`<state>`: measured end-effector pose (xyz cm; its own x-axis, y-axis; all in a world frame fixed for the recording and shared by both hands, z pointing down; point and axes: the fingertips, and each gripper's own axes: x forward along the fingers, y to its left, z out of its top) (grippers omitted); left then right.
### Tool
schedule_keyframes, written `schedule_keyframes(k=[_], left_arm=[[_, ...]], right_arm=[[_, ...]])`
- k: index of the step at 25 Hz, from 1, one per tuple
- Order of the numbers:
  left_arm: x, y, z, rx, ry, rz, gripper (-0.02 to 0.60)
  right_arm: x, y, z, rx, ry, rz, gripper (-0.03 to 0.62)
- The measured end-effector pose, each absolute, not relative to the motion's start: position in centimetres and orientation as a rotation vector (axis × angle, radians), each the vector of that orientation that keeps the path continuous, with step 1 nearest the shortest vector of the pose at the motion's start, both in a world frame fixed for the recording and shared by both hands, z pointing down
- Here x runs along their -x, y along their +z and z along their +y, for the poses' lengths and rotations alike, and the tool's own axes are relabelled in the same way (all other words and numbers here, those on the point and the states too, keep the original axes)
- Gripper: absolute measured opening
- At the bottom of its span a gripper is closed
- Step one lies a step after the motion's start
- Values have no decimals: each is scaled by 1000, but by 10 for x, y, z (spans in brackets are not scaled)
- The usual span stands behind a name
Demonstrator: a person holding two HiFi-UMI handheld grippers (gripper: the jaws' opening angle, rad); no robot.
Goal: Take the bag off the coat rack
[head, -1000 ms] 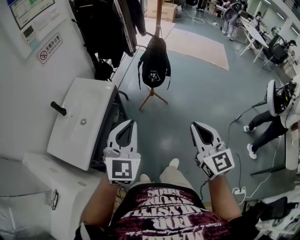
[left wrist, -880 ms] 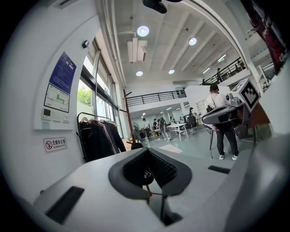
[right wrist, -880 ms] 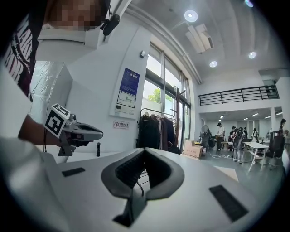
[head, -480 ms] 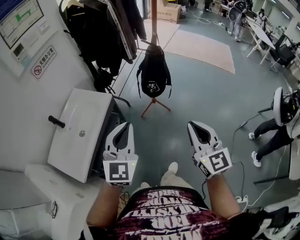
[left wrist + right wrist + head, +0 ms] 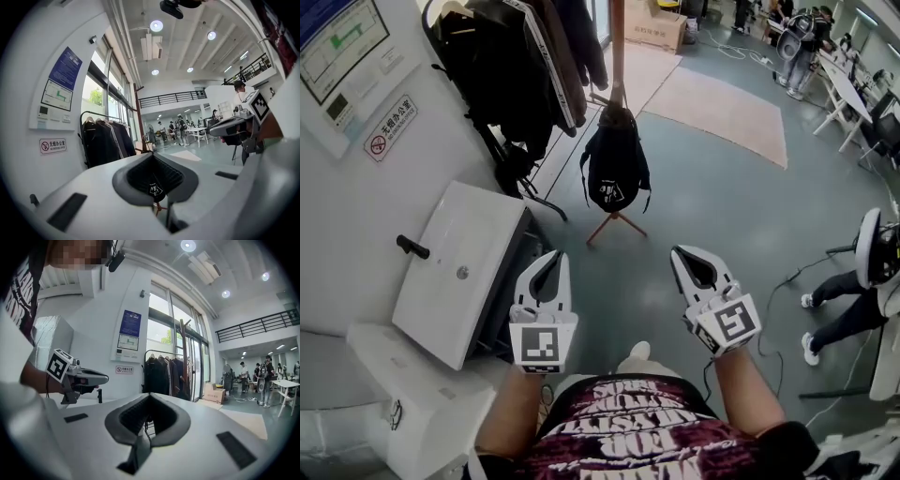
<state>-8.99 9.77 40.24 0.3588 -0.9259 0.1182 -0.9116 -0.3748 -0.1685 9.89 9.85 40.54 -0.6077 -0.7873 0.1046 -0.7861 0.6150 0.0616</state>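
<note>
Head view shows that you have closed in on the coat rack [image 5: 618, 56] over the last second: the black bag [image 5: 615, 173] now sits lower in the frame and looks larger than it did. It is nearer to both tools, but still well ahead of their tips. The bag hangs by its top loop from a hook on the rack's wooden pole, above the spread feet. It lies ahead of the gap between your two tools, a little closer to the line of the left gripper [image 5: 552, 257] than to that of the right gripper [image 5: 681, 253]. The left gripper view agrees, with the bag showing small and far off, straight past the tips. Both tools are narrow, with their jaws pressed together and nothing between them, and they have stayed that way through the approach, held side by side and pointing nearly level. The dark coats [image 5: 525, 66] hang ahead and to the left of the left gripper. The white sink [image 5: 459, 262] lies just off that gripper's left side, so that side has less room. For the task, this means you are still approaching and the bag is untouched on its hook. You probably need to get closer, and at least one tool's jaws must spread before they can take the loop or strap. The bag must then be lifted clear of the hook, not pulled straight back.
</note>
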Motion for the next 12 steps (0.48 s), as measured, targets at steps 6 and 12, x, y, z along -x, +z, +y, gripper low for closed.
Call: schedule_keyframes(k=[6,12], left_arm=[[73,396,80,2480,-307,1759,6],[49,391,65,2470,-294,1781,6]], right_arm=[[-116,408,80,-1280,22,-2755,3],[-140,407,66,-1257,41,-2783,3]])
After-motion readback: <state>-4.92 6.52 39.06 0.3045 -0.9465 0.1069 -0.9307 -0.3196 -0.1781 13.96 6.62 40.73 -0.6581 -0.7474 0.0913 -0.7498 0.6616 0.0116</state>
